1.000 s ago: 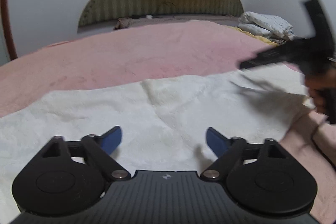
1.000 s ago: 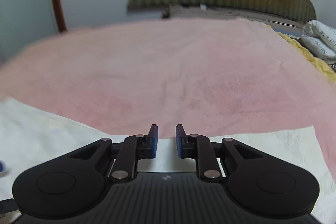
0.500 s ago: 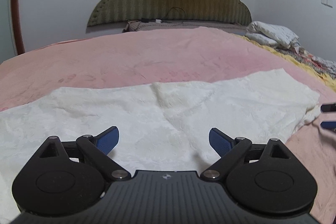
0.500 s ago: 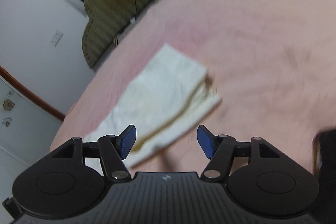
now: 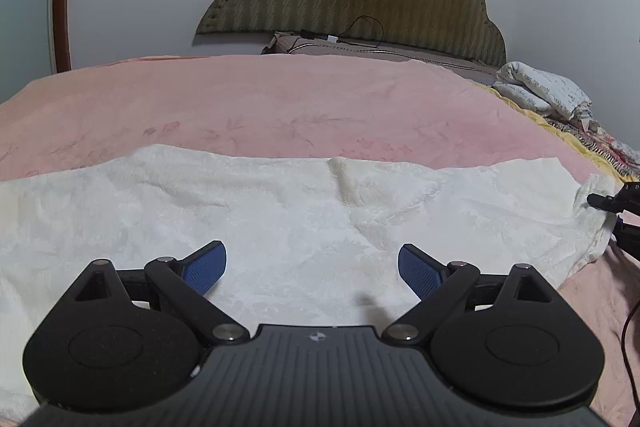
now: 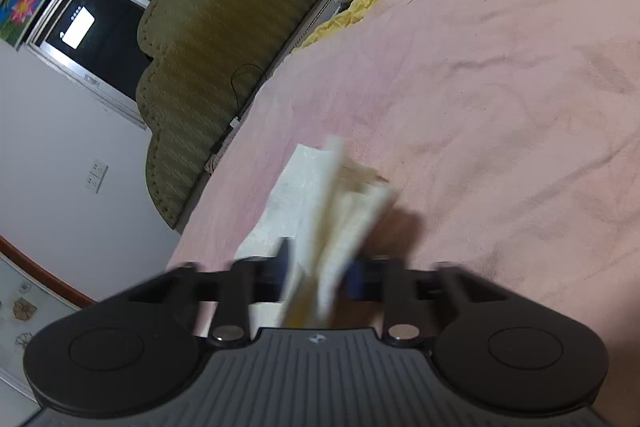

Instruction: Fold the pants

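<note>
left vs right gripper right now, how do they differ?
The left gripper has its fingers spread wide with nothing between them; the right gripper is closed on an end of the white pants. The left sits level over the middle of the pants; the right is rolled sideways at their right end. The left's view is sharp, the right's motion-blurred. Both have blue pads.

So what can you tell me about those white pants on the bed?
The pants are cream-white with a faint embossed, fleecy-looking texture. They lie spread flat and slightly wrinkled across the pink blanket, already doubled over lengthwise. The open left gripper hovers over their middle. At their right end, the right gripper is closing on the layered edge; that view is blurred.
</note>
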`<state>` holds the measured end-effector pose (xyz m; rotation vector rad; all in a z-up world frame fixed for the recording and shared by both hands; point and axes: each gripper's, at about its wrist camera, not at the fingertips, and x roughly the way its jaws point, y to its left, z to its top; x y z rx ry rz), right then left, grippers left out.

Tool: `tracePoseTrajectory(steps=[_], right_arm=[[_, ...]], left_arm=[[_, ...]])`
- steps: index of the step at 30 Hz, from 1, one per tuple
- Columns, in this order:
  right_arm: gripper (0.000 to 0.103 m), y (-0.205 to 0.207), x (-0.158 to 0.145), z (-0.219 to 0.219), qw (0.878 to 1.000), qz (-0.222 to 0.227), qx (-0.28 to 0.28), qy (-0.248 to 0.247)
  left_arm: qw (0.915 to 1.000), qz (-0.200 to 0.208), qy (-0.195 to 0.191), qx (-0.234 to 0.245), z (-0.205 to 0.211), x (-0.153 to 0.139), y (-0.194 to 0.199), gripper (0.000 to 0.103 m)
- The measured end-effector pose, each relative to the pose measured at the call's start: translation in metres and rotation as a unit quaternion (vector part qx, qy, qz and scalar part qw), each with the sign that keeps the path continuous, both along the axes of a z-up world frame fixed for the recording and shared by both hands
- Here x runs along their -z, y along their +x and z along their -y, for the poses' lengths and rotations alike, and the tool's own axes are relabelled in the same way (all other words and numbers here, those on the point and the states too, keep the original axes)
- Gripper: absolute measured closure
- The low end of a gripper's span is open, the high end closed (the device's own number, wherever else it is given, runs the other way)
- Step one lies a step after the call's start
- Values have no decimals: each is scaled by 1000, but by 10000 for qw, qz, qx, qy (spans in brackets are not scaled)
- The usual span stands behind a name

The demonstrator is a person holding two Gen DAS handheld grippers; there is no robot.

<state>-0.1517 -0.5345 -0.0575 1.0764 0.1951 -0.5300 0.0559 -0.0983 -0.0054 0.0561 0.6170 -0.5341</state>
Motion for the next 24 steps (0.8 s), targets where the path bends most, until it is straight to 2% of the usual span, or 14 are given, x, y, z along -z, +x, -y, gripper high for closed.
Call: tracePoseTrajectory(steps=[3, 5, 6, 9, 12, 14, 17, 18, 20, 21, 24], right_arm=[[89, 10, -20, -12, 9971, -195, -132, -726], [89, 24, -45, -33, 9852, -450, -393, -1604], [89, 36, -59, -47, 9732, -610, -573, -2140], [89, 76, -91, -109, 9184, -854, -1292, -3641], [89, 119, -99, -180, 8556, -900, -2120, -4636], [89, 142, -89, -226, 8206, -906, -2792, -4904], [89, 166, -62, -280, 7784, -919, -3710, -4980], [89, 170, -55, -293, 7689, -957, -3882, -4989], [89, 172, -46, -314, 7548, -1007, -3962, -5130], [89, 171, -45, -321, 7524, -983, -3962, -5170], [89, 167, -52, -326, 7589, -625, -3987, -5111]], left_arm=[[9992, -160, -269, -260, -10, -1, 7, 8], [9973, -227, -486, -507, -21, -3, 11, 8], [9956, -251, -606, -673, -27, -5, 14, 8], [9893, -261, -875, -1140, -45, -11, 19, 8], [9830, -231, -1048, -1492, -61, -17, 20, 8], [9799, -149, -1071, -1675, -71, -22, 20, 8], [9750, 88, -889, -2034, -85, -32, 18, 8], [9726, 198, -777, -2183, -90, -36, 17, 7], [9673, 406, -511, -2450, -98, -41, 16, 6], [9647, 496, -343, -2565, -101, -44, 16, 6], [9657, 572, -100, -2531, -104, -51, 17, 6]])
